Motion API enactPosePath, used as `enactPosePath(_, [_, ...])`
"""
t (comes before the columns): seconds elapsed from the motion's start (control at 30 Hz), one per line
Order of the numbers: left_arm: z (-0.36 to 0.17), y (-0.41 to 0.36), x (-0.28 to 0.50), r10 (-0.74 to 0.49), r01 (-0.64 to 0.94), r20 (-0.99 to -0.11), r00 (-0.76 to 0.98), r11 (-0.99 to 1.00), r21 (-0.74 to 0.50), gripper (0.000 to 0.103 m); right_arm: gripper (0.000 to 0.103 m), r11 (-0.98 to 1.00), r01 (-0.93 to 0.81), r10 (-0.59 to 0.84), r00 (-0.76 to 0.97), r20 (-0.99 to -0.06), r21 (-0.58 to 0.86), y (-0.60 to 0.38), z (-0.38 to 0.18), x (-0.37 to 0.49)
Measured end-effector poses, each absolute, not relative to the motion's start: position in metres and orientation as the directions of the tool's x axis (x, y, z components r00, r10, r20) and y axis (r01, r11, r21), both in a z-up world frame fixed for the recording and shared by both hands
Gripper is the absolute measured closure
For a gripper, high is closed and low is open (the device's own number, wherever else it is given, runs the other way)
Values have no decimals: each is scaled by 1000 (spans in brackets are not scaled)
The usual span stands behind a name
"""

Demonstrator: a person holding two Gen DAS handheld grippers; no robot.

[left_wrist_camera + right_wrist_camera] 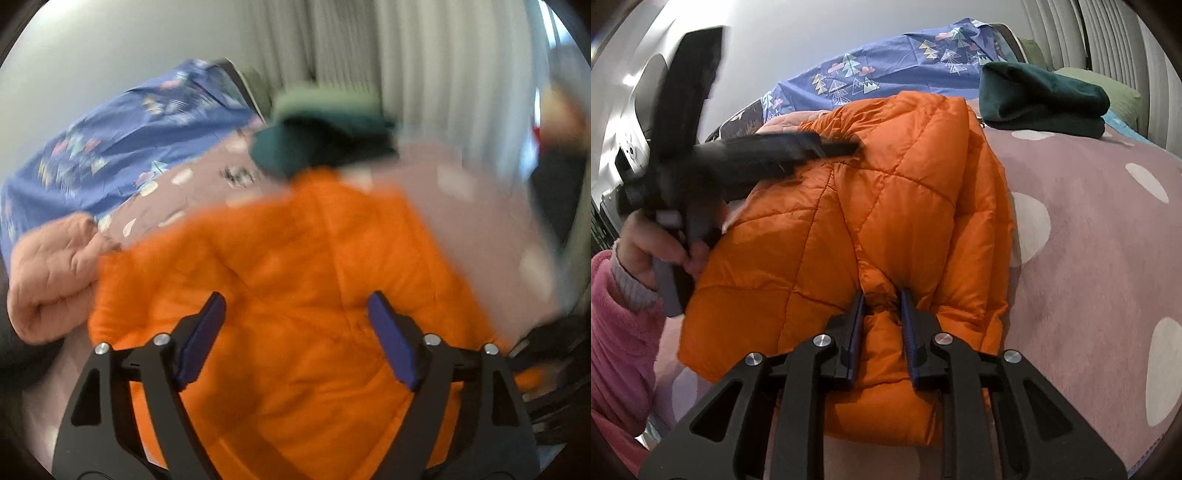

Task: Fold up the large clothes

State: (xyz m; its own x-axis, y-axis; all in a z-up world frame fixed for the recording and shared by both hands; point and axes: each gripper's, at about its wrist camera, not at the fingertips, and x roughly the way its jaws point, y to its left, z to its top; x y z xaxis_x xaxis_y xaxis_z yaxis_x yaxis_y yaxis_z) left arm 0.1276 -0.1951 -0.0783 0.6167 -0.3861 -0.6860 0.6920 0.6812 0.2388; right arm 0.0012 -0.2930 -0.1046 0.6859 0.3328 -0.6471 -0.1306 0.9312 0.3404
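Orange quilted jacket (pixel 849 221) fold pinched in right hand-held gripper (pixel 882 306), left hand-held gripper (pixel 295 306) wide above it

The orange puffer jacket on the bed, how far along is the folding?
Done: the orange jacket already lies doubled into a compact bundle on the pink spotted blanket. In hand: the right tongs pinch a ridge of fabric at the near edge; the left tongs hover open above it, holding nothing. Left: likely one more fold or a tidy, then perhaps stacking near the folded green garment.
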Motion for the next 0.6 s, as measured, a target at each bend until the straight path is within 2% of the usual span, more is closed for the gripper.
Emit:
enactPosePath(0.03, [-87,-202,123,-365,685,-673,644,667,293,21,77,926,-126,340,689,-640,356,-296,-103,-3])
enactPosePath(0.1, [-91,-204,121,-356,677,-663,658,666,314,21,70,893,-100,379,691,-615,438,-316,-100,-14])
enactPosePath(0.13, [-90,-204,122,-354,675,-665,658,669,312,21,60,878,-81,387,699,-601,472,-324,-98,-20])
enactPosePath(0.2, [-91,-200,125,-368,683,-673,642,674,283,21,50,836,-25,386,738,-554,549,-349,-94,-35])
enactPosePath(0.27, [-91,-198,128,-378,688,-680,628,678,259,21,34,816,17,373,747,-550,577,-363,-96,-42])
enactPosePath(0.47, [-92,-200,124,-369,681,-673,641,677,277,21,22,680,67,528,647,-551,730,-365,-128,-29])
enactPosePath(0.6, [-93,-198,123,-369,680,-671,644,677,280,21,16,645,51,574,626,-528,762,-354,-131,-15])
